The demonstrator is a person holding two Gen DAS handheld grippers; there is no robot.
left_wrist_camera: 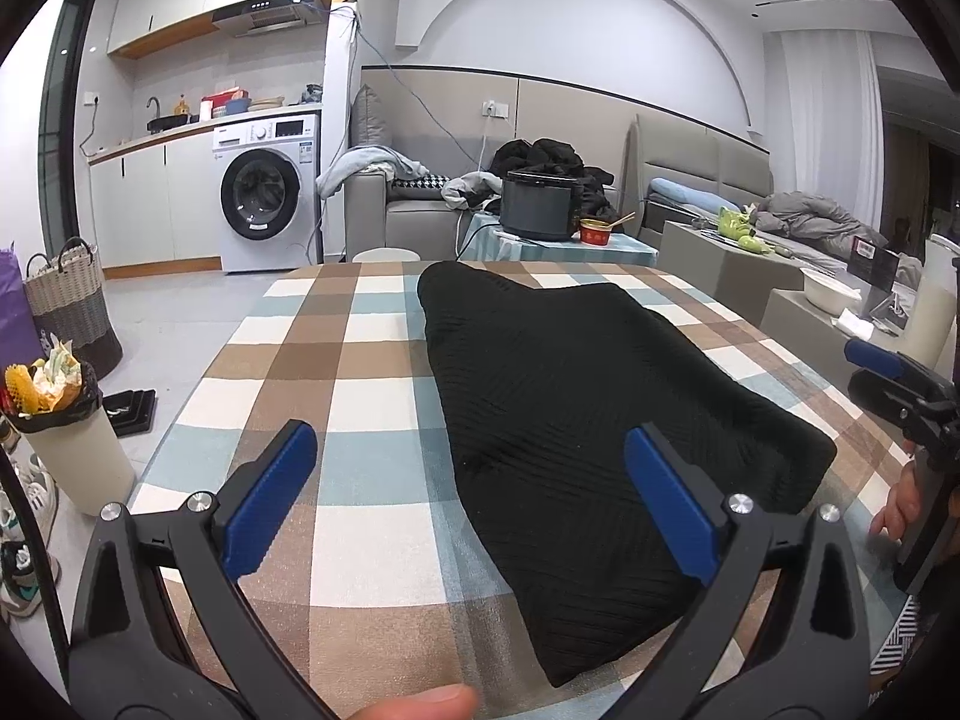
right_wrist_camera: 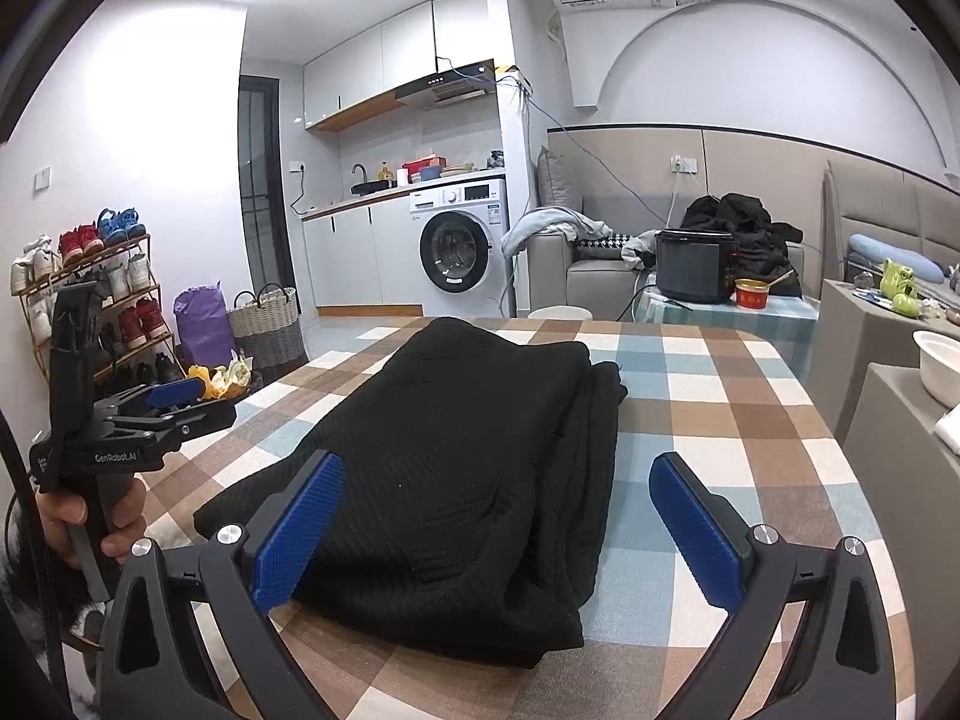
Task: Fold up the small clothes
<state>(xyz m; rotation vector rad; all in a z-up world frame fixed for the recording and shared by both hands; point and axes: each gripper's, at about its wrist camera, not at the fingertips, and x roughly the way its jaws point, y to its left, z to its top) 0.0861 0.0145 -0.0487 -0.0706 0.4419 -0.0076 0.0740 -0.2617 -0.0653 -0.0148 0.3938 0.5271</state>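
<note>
Clearly the black garment lies on the checked worktop, already doubled over at least once: from the right wrist view, stacked layers show along its right edge. It runs lengthwise away from both cameras, its near end just ahead of the blue pads.

The left gripper is spread wide and holds nothing; its right pad hangs above the near part of the cloth, its left pad over bare worktop. The right gripper is likewise released and empty, its left pad over the cloth and its right pad beside the layered edge.

By my reading, the step in hand is another fold, most likely bringing the near end up onto the far end. To do it well, each gripper should come down on a near corner and pinch every layer at once, not just the top one, or the stack will slide apart. Lift both corners together and level, carry them forward over the middle, and lay them down square with the far edge before letting go. The ribbed knit looks thick and soft, so it should hold a crease poorly; a gentle press after release would help.

Count: one garment, two grippers, one worktop.
</note>
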